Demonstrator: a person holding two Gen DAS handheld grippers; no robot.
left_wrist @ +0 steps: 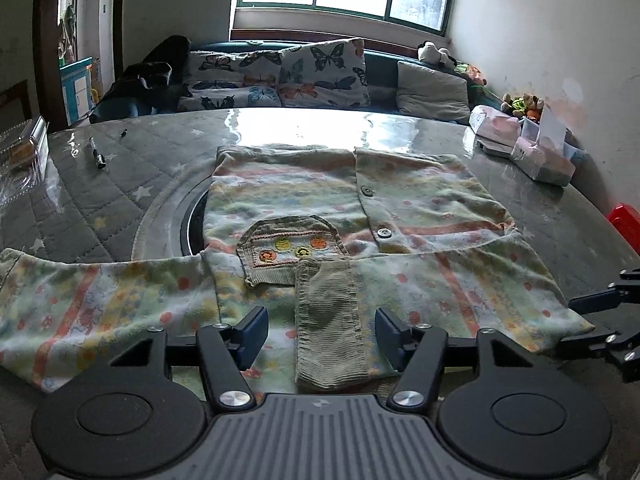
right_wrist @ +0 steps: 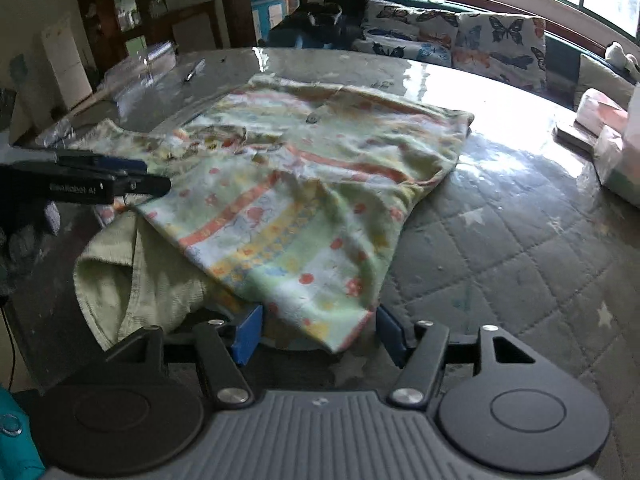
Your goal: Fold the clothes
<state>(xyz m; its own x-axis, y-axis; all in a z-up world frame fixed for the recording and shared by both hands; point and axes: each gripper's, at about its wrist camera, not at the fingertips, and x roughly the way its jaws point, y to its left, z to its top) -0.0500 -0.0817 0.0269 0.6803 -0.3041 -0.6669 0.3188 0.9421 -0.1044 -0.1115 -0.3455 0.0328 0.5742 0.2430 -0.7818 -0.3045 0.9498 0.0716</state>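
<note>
Where it lies flat on the grey quilted star-print table cover, the single pale green floral buttoned shirt runs lengthwise away from the left gripper, whose parted jaws straddle its ribbed cuff. One sleeve end lies loose between the right gripper's parted jaws.

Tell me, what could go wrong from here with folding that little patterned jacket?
The folded-in sleeve lies loose between the left gripper pads; closing there might drag only the cuff and undo the fold. The right gripper stands open around the jacket corner, so it could pinch one layer and leave the rest behind. The table looks glossy, and the garment may slide rather than fold.
</note>
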